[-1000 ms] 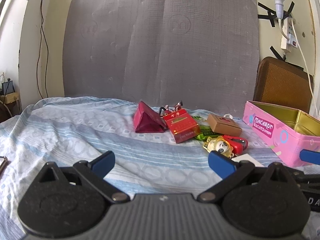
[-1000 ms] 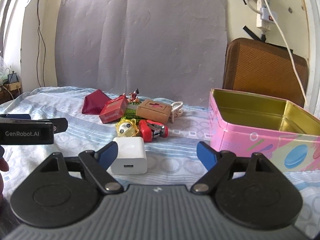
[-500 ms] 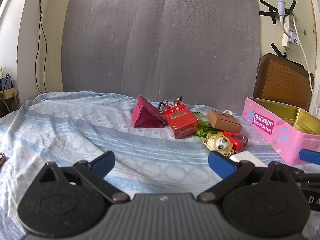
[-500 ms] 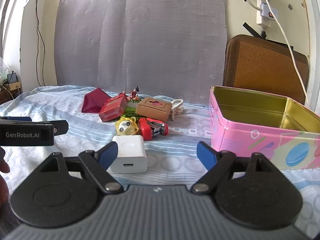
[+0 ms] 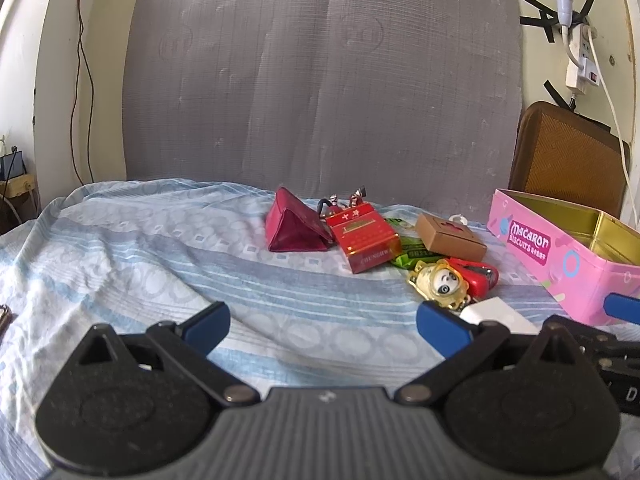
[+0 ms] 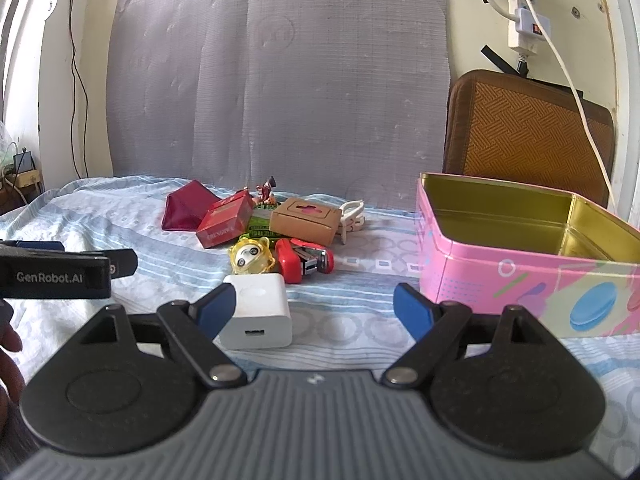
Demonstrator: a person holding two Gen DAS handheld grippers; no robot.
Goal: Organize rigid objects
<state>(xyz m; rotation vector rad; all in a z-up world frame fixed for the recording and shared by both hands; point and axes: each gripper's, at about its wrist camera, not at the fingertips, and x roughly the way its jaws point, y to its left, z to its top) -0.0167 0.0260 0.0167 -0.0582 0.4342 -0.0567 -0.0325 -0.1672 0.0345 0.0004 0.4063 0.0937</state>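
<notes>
Hovering with jaws spread wide and empty, right gripper (image 6: 314,306) just behind white charger (image 6: 258,310), port face toward the camera, bare striped sheet (image 6: 344,280) between the pads. Standing likewise wide and empty, left gripper (image 5: 322,326) over open sheet, red pack (image 5: 364,238) lying long axis away. Sitting at right, pink tin (image 6: 520,256), open, rim clear.

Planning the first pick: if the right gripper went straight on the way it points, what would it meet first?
Probably the white charger, just ahead of the open right gripper though nearer its left finger; dead centre only striped bedsheet shows. Depth is uncertain.
</notes>
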